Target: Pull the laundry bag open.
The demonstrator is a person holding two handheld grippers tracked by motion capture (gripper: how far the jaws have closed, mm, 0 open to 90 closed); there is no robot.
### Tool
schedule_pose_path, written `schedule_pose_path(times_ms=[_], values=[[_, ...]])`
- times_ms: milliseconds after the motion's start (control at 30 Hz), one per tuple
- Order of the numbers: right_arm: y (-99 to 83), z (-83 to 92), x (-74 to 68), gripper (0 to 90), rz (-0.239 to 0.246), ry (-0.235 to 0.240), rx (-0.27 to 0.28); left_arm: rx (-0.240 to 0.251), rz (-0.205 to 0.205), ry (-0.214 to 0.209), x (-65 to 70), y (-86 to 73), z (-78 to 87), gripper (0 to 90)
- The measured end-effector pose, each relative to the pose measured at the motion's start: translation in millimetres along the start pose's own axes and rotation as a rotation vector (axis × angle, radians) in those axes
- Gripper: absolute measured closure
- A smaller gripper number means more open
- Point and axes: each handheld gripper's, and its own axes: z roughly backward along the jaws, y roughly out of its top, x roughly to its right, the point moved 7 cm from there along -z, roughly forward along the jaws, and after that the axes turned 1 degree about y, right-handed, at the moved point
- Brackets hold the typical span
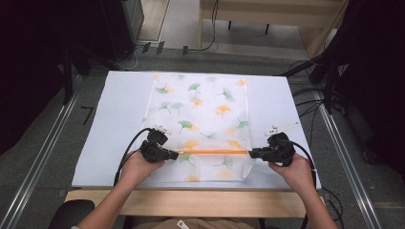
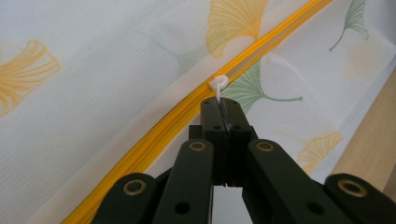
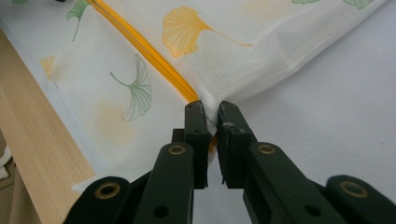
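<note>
Two hand-held black grippers meet a white mesh bag printed with green and orange ginkgo leaves (image 1: 200, 114) near the table's front edge. At about seven o'clock on the white table cover (image 1: 119, 100), the left gripper (image 1: 173, 154) has its jaws pressed together on the small white zipper pull (image 2: 218, 85) of the bag's long yellow zipper (image 1: 212, 151); in the left gripper view the pull's tab is pinched between the tips, with the zipper running off towards one o'clock. At about five o'clock, the right gripper (image 1: 251, 153) clamps the bag's mesh corner at the zipper's other end, the cloth bunched between its nearly closed jaws (image 3: 211, 122). The zipper lies stretched straight between the two grippers. Beyond it, the bag lies flat, reaching to twelve o'clock at the cover's far edge. A strip of pale wooden tabletop (image 1: 191, 202) shows at six o'clock.
</note>
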Motion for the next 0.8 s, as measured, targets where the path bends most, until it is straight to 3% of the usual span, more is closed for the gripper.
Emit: schedule_pose_path(times_ms=[633, 800], values=[[-0.1, -1.2, -0.7, 85.4, 0.000, 0.000, -0.009, 0.003, 0.016, 0.004, -0.2, -1.3, 0.2, 90.0], [0.1, -0.8, -1.0, 85.4, -0.001, 0.007, -0.003, 0.000, 0.022, -0.014, -2.2, -2.1, -1.2, 90.0]])
